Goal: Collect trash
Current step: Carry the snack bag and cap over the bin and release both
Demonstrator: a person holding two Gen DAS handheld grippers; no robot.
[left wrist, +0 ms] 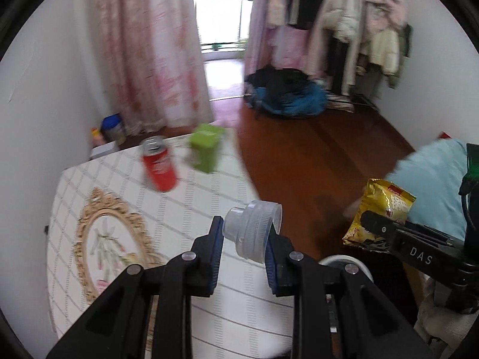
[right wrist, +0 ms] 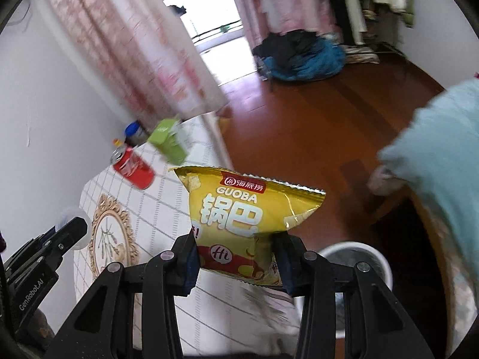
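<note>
My left gripper (left wrist: 247, 233) is shut on a clear plastic bottle cap (left wrist: 254, 229) and holds it above the table's right edge. My right gripper (right wrist: 236, 254) is shut on a yellow snack bag (right wrist: 245, 209), held above the table edge; the bag also shows in the left wrist view (left wrist: 380, 209). A white trash bin (right wrist: 380, 261) stands on the floor just right of the table, below the bag; its rim shows in the left wrist view (left wrist: 332, 260). A red soda can (left wrist: 158, 167) and a green carton (left wrist: 206, 149) stand at the table's far end.
The table (left wrist: 209, 299) has a white checked cloth with a gold oval print (left wrist: 104, 239). A light blue cushion (right wrist: 443, 155) is at the right. Jars (left wrist: 113, 128) stand on the floor by the pink curtain. A clothes rack (left wrist: 344, 30) and a blue pile (left wrist: 293, 95) are farther back.
</note>
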